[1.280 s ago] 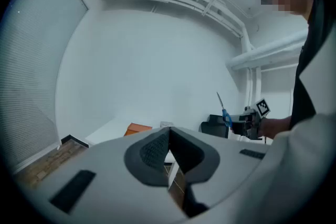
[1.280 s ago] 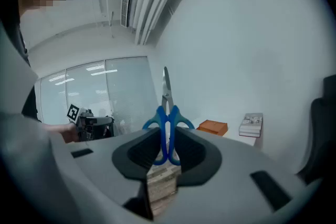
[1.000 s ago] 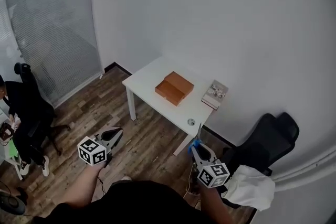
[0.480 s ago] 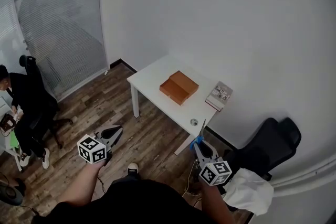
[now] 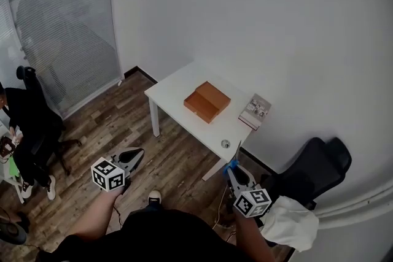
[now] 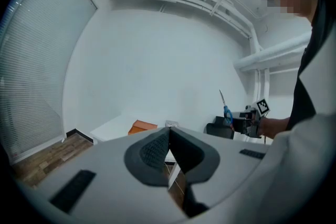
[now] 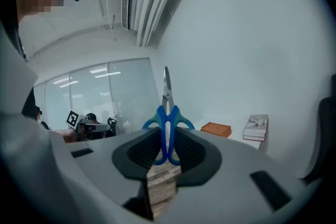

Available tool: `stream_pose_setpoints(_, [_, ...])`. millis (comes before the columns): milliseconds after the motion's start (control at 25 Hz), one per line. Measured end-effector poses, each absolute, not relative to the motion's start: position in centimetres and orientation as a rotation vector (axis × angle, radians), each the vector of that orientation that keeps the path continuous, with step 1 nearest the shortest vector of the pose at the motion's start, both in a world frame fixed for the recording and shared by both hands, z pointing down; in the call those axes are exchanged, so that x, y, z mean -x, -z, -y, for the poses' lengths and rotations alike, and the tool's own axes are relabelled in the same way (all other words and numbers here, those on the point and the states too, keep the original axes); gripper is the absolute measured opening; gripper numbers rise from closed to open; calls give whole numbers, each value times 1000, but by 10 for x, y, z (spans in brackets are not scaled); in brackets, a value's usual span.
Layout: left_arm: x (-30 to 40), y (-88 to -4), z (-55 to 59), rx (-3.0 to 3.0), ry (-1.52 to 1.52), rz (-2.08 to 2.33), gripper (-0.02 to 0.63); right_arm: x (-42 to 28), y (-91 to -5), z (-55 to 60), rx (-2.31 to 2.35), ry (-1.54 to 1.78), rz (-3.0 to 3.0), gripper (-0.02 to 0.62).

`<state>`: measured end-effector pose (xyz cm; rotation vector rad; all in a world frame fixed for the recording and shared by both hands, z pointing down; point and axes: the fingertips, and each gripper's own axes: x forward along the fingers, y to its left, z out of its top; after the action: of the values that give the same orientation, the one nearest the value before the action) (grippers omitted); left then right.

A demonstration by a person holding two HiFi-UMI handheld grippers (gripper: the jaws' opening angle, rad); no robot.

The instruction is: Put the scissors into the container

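Table (image 5: 178,86) sliding slightly left in view | right gripper (image 5: 233,168) clamping one blue scissors (image 7: 168,118), blades pointing 12 o'clock | left gripper (image 6: 169,131) jaws pressing together, empty | one orange container (image 5: 207,102) sitting on table.

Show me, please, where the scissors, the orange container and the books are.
scissors (image 7: 168,115): right gripper view, the blue handles.
orange container (image 5: 207,101): head view, its top face.
books (image 5: 253,111): head view, the top cover.
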<state>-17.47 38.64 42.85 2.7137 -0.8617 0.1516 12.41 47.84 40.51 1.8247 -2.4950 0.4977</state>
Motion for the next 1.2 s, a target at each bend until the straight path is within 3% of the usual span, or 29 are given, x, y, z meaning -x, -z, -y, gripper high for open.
stream_pose_setpoints(1200, [165, -456, -182, -2724, -204, 644, 9, -106, -416, -301, -1944, -564, 2377, 86])
